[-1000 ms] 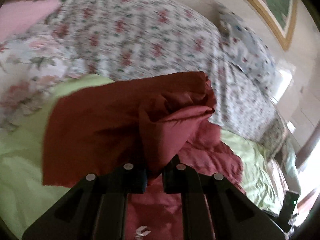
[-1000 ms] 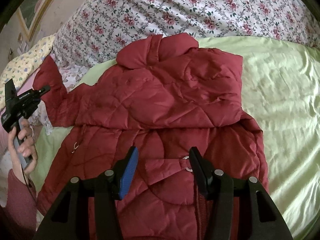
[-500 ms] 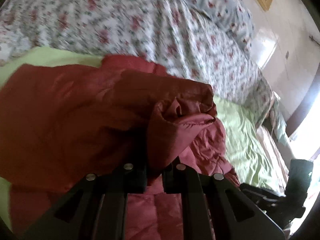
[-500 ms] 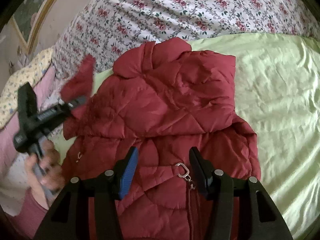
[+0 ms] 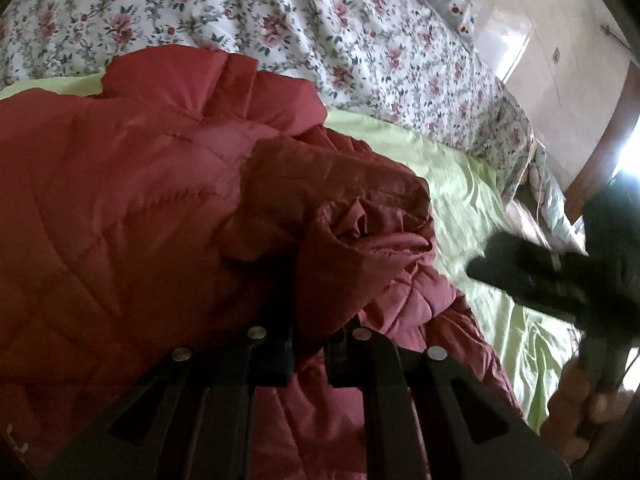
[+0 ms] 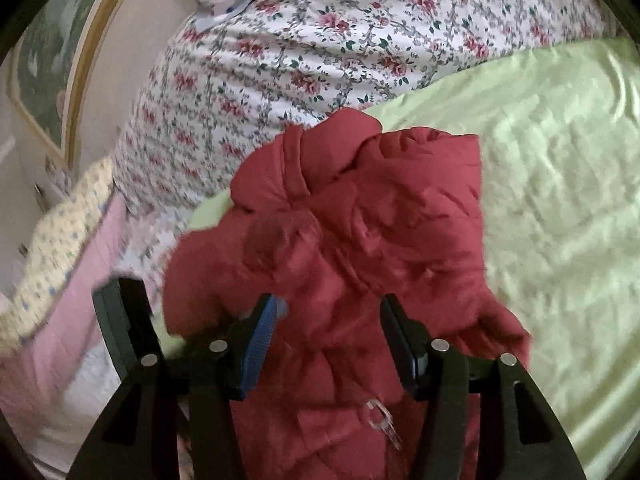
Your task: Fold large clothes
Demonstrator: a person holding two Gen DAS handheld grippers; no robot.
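Observation:
A dark red quilted jacket lies on a light green sheet. My left gripper is shut on the jacket's sleeve cuff and holds it over the jacket body. My right gripper is open and empty, hovering just above the jacket's lower front, near a clear zipper pull. The right gripper also shows as a dark blurred shape in the left wrist view. The left gripper's black body shows at the left in the right wrist view.
A floral quilt is piled at the head of the bed and also shows in the right wrist view. A pink and yellow blanket lies at the left. A framed picture hangs on the wall.
My left gripper has carried the sleeve inward from the left side across the jacket body. My right gripper has stayed open over the jacket and shifted up toward the collar.

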